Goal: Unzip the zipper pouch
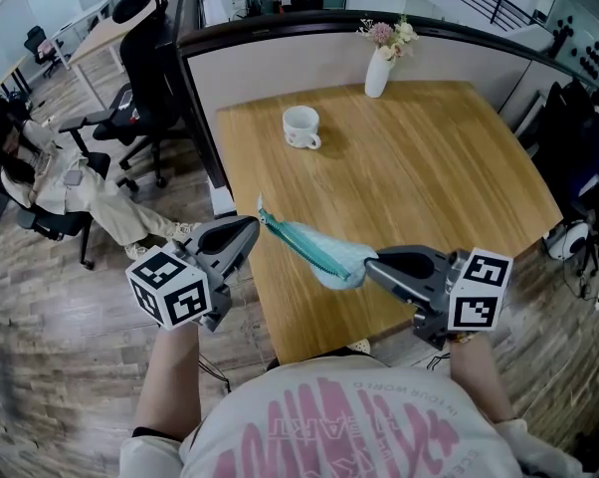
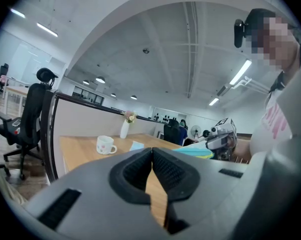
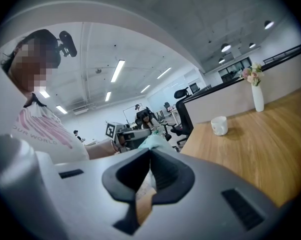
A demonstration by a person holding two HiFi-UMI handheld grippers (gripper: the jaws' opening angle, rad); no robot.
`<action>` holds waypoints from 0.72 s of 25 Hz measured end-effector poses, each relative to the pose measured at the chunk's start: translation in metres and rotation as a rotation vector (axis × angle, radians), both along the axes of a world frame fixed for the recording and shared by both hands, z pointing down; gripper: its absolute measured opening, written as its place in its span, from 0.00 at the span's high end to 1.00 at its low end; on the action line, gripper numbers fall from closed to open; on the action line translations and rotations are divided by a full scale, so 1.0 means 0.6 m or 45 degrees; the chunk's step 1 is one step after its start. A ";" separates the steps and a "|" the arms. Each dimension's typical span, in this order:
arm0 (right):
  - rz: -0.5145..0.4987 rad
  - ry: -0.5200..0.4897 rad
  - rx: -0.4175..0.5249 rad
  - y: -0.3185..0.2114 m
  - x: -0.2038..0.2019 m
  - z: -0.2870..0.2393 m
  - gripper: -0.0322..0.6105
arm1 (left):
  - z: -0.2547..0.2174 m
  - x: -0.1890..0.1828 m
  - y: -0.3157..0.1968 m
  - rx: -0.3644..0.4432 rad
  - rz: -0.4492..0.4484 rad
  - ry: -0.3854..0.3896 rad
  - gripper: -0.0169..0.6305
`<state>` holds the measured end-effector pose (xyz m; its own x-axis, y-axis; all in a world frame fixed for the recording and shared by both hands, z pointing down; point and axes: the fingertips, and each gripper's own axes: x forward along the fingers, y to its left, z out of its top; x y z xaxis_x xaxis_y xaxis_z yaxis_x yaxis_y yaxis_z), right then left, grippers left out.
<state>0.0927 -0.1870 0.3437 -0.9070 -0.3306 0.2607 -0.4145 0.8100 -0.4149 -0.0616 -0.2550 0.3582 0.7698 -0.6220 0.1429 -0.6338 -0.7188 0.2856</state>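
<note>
A teal zipper pouch [image 1: 319, 252] hangs stretched in the air above the wooden table's [image 1: 429, 177] near left corner. My left gripper [image 1: 254, 229] is shut on its thin left end, where a pale tab [image 2: 136, 145] sticks out just past the closed tips; whether that is the zipper pull I cannot tell. My right gripper [image 1: 369, 265] is shut on the pouch's wider right end, and teal cloth [image 3: 153, 142] bulges over its tips. The zipper teeth run along the pouch's lower edge. Each gripper view shows the other gripper across the pouch.
A white mug [image 1: 301, 126] stands on the table's far left part, and a white vase with flowers [image 1: 379, 68] at the far edge against a curved partition [image 1: 280, 38]. Office chairs [image 1: 140, 78] and a seated person [image 1: 41, 177] are to the left.
</note>
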 end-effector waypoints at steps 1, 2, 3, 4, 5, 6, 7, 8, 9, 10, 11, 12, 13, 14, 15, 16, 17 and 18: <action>0.003 -0.001 0.000 -0.001 0.001 -0.001 0.94 | 0.000 -0.002 -0.002 -0.001 -0.006 0.002 0.96; 0.006 0.000 0.000 -0.001 0.002 -0.001 0.94 | -0.001 -0.005 -0.003 -0.001 -0.012 0.004 0.96; 0.008 0.000 0.000 -0.001 0.003 -0.001 0.94 | -0.001 -0.008 -0.004 -0.001 -0.018 0.004 0.96; 0.010 0.000 0.001 -0.001 0.004 -0.001 0.94 | -0.001 -0.010 -0.005 -0.001 -0.023 0.004 0.96; 0.013 -0.001 0.001 -0.001 0.005 -0.001 0.94 | -0.001 -0.013 -0.005 -0.001 -0.028 0.005 0.96; 0.015 -0.002 0.000 -0.002 0.006 -0.001 0.94 | -0.001 -0.015 -0.006 -0.001 -0.032 0.008 0.96; 0.017 -0.004 0.000 -0.002 0.008 -0.001 0.94 | -0.001 -0.016 -0.006 -0.002 -0.032 0.011 0.96; 0.019 -0.005 0.000 -0.003 0.009 -0.002 0.94 | -0.001 -0.016 -0.006 -0.002 -0.032 0.012 0.96; 0.021 -0.005 0.002 -0.003 0.009 -0.003 0.94 | 0.000 -0.015 -0.006 -0.003 -0.031 0.009 0.96; 0.023 -0.004 0.004 -0.004 0.010 -0.004 0.94 | 0.002 -0.014 -0.006 -0.003 -0.030 0.005 0.96; 0.027 -0.003 0.005 -0.005 0.010 -0.004 0.94 | 0.004 -0.015 -0.006 -0.005 -0.029 0.006 0.96; 0.032 -0.003 0.007 -0.006 0.010 -0.005 0.94 | 0.006 -0.016 -0.006 -0.008 -0.029 0.010 0.96; 0.039 -0.004 0.009 -0.006 0.010 -0.006 0.94 | 0.007 -0.017 -0.007 -0.012 -0.030 0.015 0.96; 0.047 -0.005 0.011 -0.006 0.010 -0.006 0.94 | 0.009 -0.019 -0.008 -0.018 -0.033 0.022 0.96; 0.056 -0.005 0.012 -0.005 0.010 -0.005 0.94 | 0.012 -0.020 -0.009 -0.026 -0.038 0.029 0.96; 0.066 -0.006 0.009 -0.005 0.010 -0.004 0.94 | 0.015 -0.022 -0.009 -0.036 -0.046 0.034 0.96; 0.078 -0.009 0.002 -0.004 0.010 -0.002 0.94 | 0.019 -0.021 -0.010 -0.044 -0.054 0.032 0.96; 0.093 -0.015 -0.010 -0.005 0.011 0.001 0.94 | 0.026 -0.020 -0.010 -0.052 -0.062 0.022 0.96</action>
